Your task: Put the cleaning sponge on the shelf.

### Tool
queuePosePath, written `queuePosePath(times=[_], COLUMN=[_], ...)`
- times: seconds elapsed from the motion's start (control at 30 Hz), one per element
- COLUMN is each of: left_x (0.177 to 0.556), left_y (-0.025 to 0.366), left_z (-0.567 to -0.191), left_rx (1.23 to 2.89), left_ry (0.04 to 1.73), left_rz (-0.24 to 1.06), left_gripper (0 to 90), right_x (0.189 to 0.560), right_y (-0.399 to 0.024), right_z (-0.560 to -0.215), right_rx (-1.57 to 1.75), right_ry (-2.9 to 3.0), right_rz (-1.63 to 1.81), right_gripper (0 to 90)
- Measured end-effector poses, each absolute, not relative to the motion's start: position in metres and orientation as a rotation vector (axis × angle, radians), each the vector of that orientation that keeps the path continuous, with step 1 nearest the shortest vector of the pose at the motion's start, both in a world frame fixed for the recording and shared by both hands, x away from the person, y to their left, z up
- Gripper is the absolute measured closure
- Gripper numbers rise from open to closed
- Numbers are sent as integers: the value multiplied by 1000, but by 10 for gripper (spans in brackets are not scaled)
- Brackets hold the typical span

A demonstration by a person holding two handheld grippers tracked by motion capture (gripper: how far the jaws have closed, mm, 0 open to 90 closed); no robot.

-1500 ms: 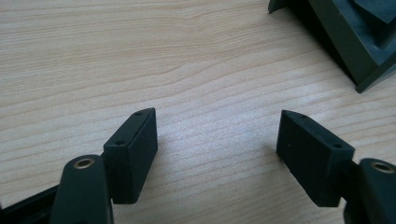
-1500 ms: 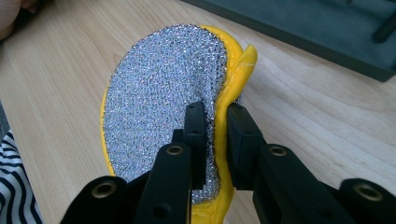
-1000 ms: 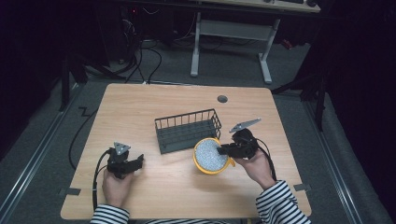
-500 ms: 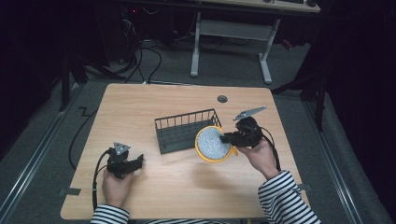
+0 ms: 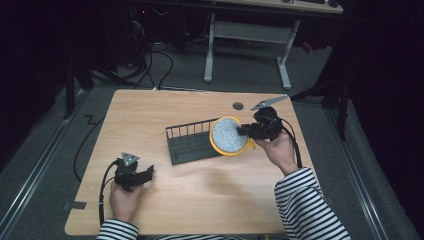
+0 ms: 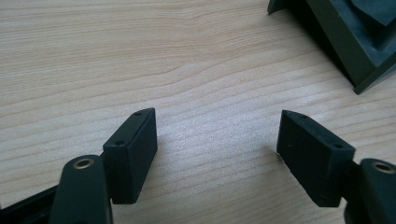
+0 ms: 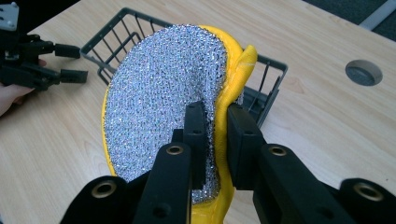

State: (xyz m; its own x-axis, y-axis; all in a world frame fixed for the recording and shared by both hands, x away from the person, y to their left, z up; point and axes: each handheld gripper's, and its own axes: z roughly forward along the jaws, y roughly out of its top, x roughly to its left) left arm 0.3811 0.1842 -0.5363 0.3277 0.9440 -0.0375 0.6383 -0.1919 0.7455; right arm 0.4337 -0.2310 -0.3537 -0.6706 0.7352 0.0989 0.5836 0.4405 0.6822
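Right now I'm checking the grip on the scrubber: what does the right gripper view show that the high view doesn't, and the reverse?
Right gripper view: the two pads pinching the yellow rim of the scrubber, its silver mesh up close.
High view: the person's striped sleeve, the floor, the whole table.
Both: scrubber held tilted at the dark wire basket, the left gripper with jaws open near the table's edge, the round table hole.

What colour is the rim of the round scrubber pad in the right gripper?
Yellow, around a glittery silver mesh face on the scrubber pad; the right gripper view shows it best.
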Motion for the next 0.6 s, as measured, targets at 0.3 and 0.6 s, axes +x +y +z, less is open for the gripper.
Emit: queuePosePath(times=[0.3,0.6], left_x=[381,381], left_y=[184,184], left_z=[-536,-536], left_rx=[1921,1920], left_ry=[1391,1391], left_rz=[579,579], left_gripper=[295,295], right_x=[455,483], right_y=[-219,-195], right_z=[-350,-359], right_rx=[1144,1125], right_ry=[2446,2435], right_rz=[1044,1037], right_gripper=[800,799])
